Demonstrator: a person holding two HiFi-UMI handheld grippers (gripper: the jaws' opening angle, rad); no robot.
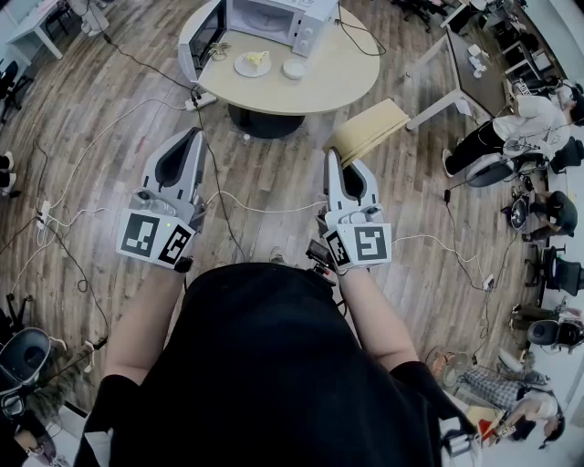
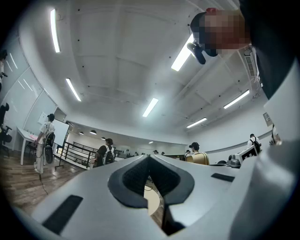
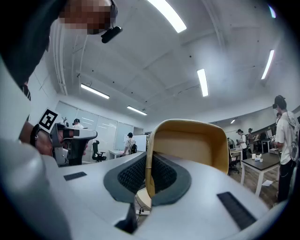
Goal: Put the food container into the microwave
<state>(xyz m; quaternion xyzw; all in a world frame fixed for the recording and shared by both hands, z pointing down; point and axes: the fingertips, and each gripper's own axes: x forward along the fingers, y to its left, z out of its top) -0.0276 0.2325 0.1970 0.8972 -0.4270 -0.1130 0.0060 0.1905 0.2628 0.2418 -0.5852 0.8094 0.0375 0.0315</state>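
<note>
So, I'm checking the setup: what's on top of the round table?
A white microwave with its door swung open, a plate of yellowish food and a small white container in front of it. The microwave's inside isn't visible, and anything behind it is covered.

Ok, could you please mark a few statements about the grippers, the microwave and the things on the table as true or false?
1. The microwave has its door open. True.
2. The left gripper holds the plate of yellow food. False: its jaws are together on nothing, and the plate sits on the round table.
3. The right gripper has its jaws wide apart. False: they are together and empty.
4. A white bowl sits beside the plate. True.
5. The yellow chair stands at the table's left in the head view. False: it stands at the right.
</note>
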